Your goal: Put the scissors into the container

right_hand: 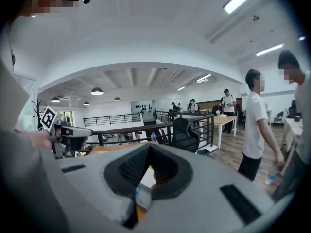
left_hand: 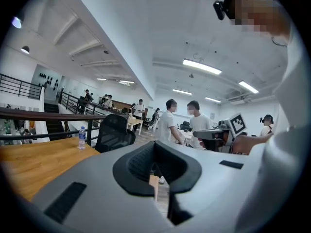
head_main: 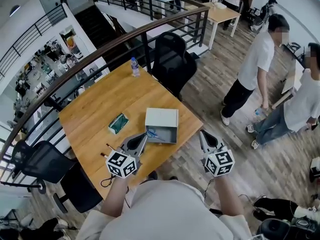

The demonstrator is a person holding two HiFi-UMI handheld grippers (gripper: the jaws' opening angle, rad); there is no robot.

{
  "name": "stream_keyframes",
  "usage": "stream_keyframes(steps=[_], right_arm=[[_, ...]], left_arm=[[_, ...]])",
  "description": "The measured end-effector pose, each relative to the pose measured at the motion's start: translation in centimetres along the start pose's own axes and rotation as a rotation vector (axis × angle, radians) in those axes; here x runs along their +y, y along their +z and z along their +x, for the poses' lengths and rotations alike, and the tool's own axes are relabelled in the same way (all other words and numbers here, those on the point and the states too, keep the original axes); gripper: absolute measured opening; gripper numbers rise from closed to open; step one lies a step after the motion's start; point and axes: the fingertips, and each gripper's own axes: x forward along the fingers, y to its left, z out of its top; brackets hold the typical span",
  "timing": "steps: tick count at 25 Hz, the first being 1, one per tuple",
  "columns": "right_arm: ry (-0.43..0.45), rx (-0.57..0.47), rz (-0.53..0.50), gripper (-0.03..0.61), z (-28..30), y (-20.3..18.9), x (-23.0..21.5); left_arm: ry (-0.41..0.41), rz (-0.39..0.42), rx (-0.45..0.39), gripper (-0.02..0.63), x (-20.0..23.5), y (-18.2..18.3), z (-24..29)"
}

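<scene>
The scissors (head_main: 152, 133), with blue handles, lie inside the open grey-white container (head_main: 170, 135) near the wooden table's front edge. The container's lid (head_main: 161, 117) stands open behind it. My left gripper (head_main: 143, 137) is held just left of the container, its tip close to the scissors, jaws shut with nothing between them. My right gripper (head_main: 202, 134) hovers off the table's right corner, to the right of the container, also shut and holding nothing. In the right gripper view a sliver of the container (right_hand: 142, 178) shows past the jaws.
A green packet (head_main: 118, 123) lies left of the container and a water bottle (head_main: 134, 66) stands at the table's far edge. Black office chairs (head_main: 172, 61) sit behind and left of the table (head_main: 95, 109), with a railing (head_main: 115, 41) behind it. Two people (head_main: 255, 69) stand to the right.
</scene>
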Motion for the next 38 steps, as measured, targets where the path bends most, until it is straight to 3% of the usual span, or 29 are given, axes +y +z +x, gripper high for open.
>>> stream_keyframes(steps=[14, 38], right_arm=[[-0.022, -0.06, -0.014, 0.002, -0.1, 1.5, 0.3], [0.012, -0.034, -0.032, 0.002, 2.1, 1.3, 2.9]], left_arm=[[-0.01, 0.025, -0.017, -0.008, 0.8, 1.0, -0.1], [0.004, 0.029, -0.011, -0.008, 2.6, 0.1, -2.0]])
